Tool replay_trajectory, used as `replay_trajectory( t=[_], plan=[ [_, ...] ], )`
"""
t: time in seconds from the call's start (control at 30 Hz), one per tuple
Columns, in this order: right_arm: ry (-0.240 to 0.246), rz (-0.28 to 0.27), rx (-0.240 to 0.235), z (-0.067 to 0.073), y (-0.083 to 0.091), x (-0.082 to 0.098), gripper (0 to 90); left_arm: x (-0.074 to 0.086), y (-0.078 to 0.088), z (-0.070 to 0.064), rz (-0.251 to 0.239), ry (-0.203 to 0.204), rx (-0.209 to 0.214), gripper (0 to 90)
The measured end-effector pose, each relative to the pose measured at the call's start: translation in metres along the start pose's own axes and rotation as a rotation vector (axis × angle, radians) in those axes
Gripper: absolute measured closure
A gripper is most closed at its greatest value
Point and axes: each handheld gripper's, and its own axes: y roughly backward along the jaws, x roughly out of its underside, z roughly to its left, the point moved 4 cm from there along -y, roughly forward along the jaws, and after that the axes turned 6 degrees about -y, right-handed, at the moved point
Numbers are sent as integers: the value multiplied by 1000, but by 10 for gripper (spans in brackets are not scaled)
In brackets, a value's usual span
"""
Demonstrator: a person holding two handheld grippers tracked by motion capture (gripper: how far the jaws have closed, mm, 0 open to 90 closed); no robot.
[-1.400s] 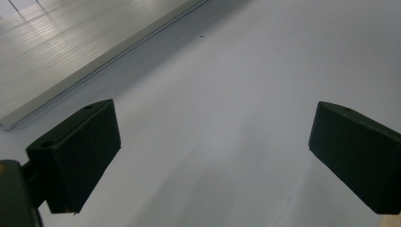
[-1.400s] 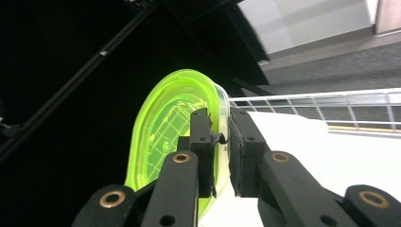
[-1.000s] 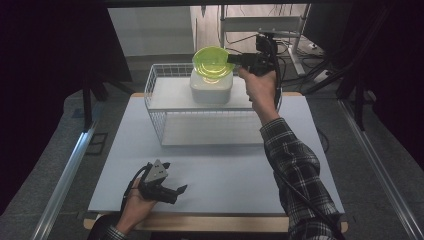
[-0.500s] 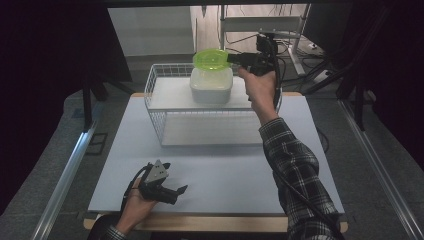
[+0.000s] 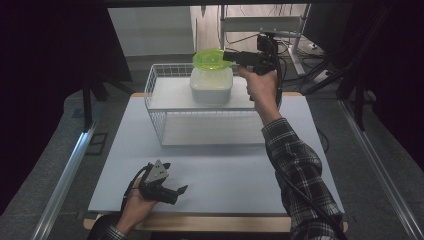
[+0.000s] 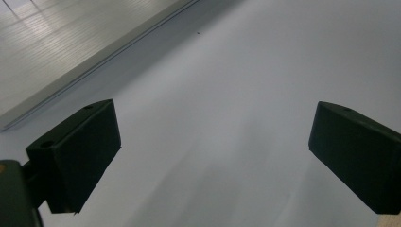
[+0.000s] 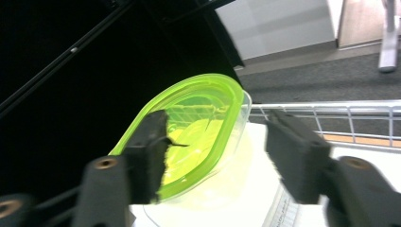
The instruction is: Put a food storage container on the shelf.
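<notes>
1. Jaws of the left gripper (image 5: pixel 172 192) stand wide apart with nothing between them; in the left gripper view they frame bare pale surface (image 6: pixel 246 94), and the right jaw block is cut off at the frame's lower corner.
2. That gripper lies low at the near left of the surface, cradled in the left hand (image 5: pixel 137 207), whose forearm is cut off by the bottom edge.
3. Farther out, a white wire basket (image 5: pixel 165 125) sits on the surface with a translucent white container (image 5: pixel 211 87) inside it.
4. At the far end the right hand (image 5: pixel 261 90), on a raised plaid-sleeved arm, holds the right gripper (image 5: pixel 227 56) level at the container's top.
5. Its jaws look parted around the rim of a tilted green lid (image 7: pixel 189 127); whether they pinch it is hard to make out, the view being blurred.
</notes>
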Motion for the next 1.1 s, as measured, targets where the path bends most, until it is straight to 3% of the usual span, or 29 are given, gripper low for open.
replay_trajectory(
  t=[0.13,0.27,0.37,0.6,0.83,1.1],
  plan=[
    [25,8,-8,-2,2,2,240,0,0,0,1,-1,1,28],
    [85,29,-5,-2,3,6,188,0,0,0,3,-1,1,28],
    [142,52,-14,-1,5,11,159,0,0,0,5,1,1,28],
    [219,68,-14,-2,8,23,123,0,0,1,-1,5,2,28],
    [240,69,-25,-3,11,30,107,0,2,3,-33,44,14,26],
    [264,84,-35,-3,14,41,98,0,2,4,-39,52,20,26]
  ],
)
